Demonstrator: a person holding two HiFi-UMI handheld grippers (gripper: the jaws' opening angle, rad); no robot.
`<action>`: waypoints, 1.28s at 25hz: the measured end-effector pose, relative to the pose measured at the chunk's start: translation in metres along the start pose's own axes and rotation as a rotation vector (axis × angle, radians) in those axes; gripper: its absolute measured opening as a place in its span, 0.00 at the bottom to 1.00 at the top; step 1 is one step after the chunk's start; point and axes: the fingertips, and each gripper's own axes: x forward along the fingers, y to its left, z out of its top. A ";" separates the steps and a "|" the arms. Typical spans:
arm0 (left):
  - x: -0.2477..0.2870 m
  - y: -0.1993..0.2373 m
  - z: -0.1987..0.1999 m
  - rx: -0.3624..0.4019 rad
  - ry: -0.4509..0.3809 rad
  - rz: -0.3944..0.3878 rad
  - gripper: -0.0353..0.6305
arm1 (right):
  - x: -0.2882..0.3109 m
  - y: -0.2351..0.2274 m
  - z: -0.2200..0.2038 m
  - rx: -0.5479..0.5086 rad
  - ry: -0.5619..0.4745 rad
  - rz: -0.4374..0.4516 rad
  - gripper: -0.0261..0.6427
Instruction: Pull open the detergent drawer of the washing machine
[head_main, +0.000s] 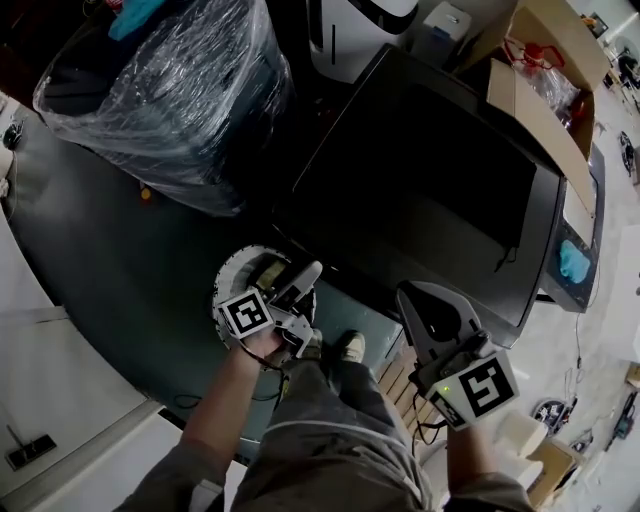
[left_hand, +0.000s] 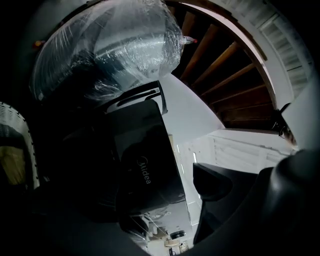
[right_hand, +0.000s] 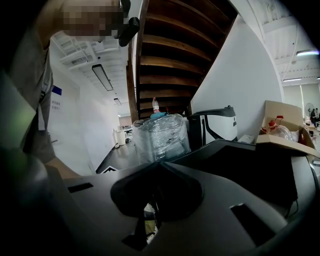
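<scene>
Grey trousers (head_main: 330, 440) and a pale shoe (head_main: 351, 346) fill the bottom of the head view, with both grippers held out in front of them. Left gripper (head_main: 302, 292) has its jaws spread wide and nothing stands between them; it hangs just over a white latticed basket (head_main: 232, 272) on the dark floor (head_main: 90, 230). Right gripper (head_main: 415, 300) has its jaws drawn together to a point, gripping nothing, near the front edge of the black washing machine (head_main: 420, 180). In the left gripper view the machine's dark front reads "Midea" (left_hand: 145, 170); the detergent drawer cannot be made out on that dark face. A big plastic-wrapped bundle (head_main: 170, 90) crowds the machine's left side, a white appliance (head_main: 360, 35) stands behind it, and an open cardboard box (head_main: 545, 105) sits at its far right. Wooden slats (head_main: 397, 383) show beneath the machine, and a brown wooden staircase (right_hand: 170, 55) rises overhead
</scene>
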 end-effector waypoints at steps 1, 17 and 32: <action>0.003 0.003 -0.001 -0.022 -0.007 -0.004 0.73 | 0.001 -0.001 -0.002 0.002 0.001 0.002 0.09; 0.023 0.016 0.001 -0.133 -0.100 -0.067 0.76 | 0.010 -0.009 -0.028 0.012 0.031 0.027 0.09; 0.016 0.013 0.001 -0.115 -0.107 -0.066 0.71 | 0.008 0.003 -0.029 0.011 0.040 0.031 0.09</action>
